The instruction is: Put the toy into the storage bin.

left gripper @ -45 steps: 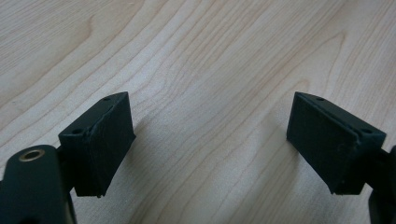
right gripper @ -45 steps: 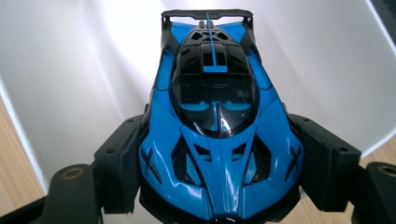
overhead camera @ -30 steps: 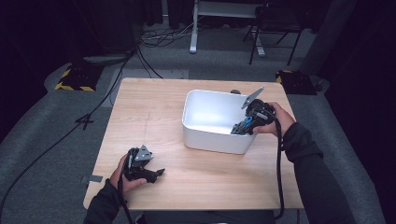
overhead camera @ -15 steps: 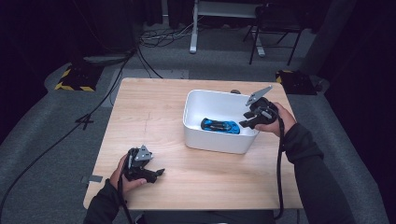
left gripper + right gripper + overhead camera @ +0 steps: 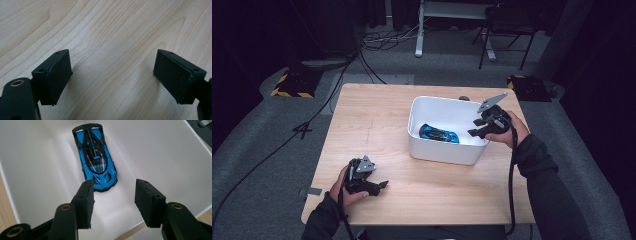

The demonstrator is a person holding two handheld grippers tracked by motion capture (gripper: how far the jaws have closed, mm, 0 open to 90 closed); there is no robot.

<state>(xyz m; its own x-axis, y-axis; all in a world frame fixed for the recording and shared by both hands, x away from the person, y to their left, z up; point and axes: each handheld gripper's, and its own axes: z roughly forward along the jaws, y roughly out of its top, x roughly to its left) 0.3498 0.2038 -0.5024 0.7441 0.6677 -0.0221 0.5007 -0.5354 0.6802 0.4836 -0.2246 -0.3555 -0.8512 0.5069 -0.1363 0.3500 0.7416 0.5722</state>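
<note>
Here the blue toy sports car [image 5: 95, 155] lies on the floor of the white plastic bin [image 5: 432, 150] on the table [image 5: 372, 120], free of any grip. The right hand-held gripper [image 5: 113, 202] hangs just above the bin's right end, released: its jaws have just been opening a little, with nothing between the pads, and the car's nose sits just ahead of them, nearer the left pad. From this hand-held gripper the car stretches straight away, its long axis running along the bin's length, nose toward the jaws and rear wing at the far end. In the high view that axis lies across the table, nose pointing right. The left hand-held gripper [image 5: 374, 187] rests well apart at the table's near left, jaws spread wide over bare wood and empty, so the right hand is clearly nearer.
</note>
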